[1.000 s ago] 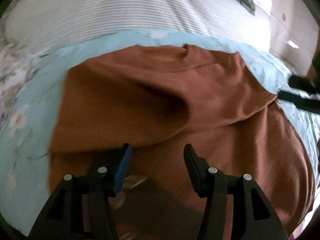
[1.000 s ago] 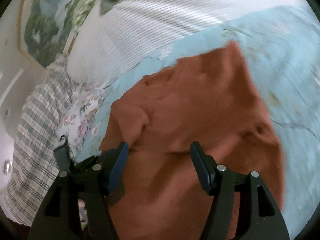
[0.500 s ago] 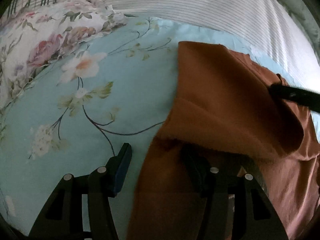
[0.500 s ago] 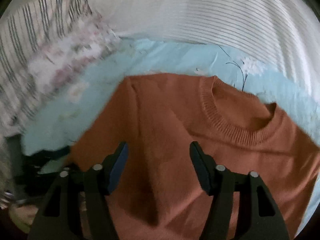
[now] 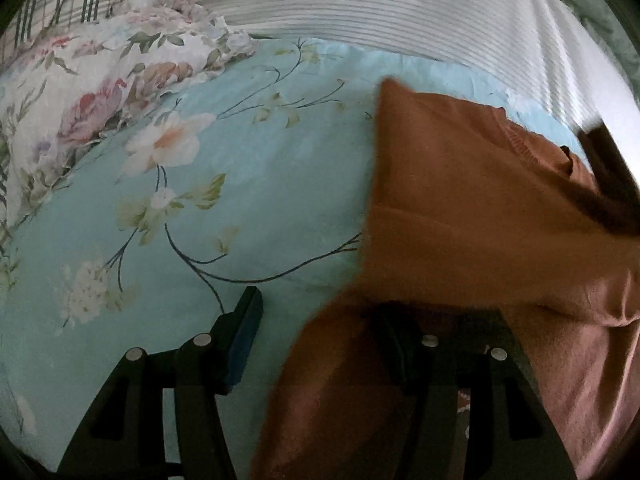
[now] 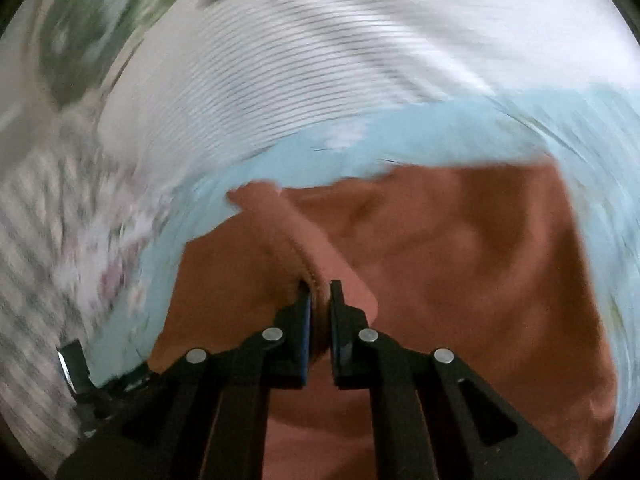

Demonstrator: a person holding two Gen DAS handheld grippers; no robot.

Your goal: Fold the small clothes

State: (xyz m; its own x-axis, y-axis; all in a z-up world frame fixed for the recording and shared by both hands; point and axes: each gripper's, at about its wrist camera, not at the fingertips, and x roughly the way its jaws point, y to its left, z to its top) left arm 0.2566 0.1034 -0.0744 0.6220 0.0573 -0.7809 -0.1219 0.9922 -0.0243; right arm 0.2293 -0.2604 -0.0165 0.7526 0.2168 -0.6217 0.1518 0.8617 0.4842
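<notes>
A: Left wrist view?

B: My left gripper is spread wide over the blue sheet. The sweater lies on the sheet, right of centre. Its edge is draped over my right-hand finger, so that tip is hidden; the other finger is bare, over the sheet. A dark blurred bar cuts in at the right edge, can't identify it. Floral pillow top left, striped cover behind.

A: Right wrist?

B: Heavy motion blur. My right gripper is nearly closed, pinching a ribbed sweater edge between the pads. The fold rises toward the upper left. The rest of the sweater lies on the sheet. The bottom is cut off by the gripper body. Background is too smeared to read beyond the stripes.
</notes>
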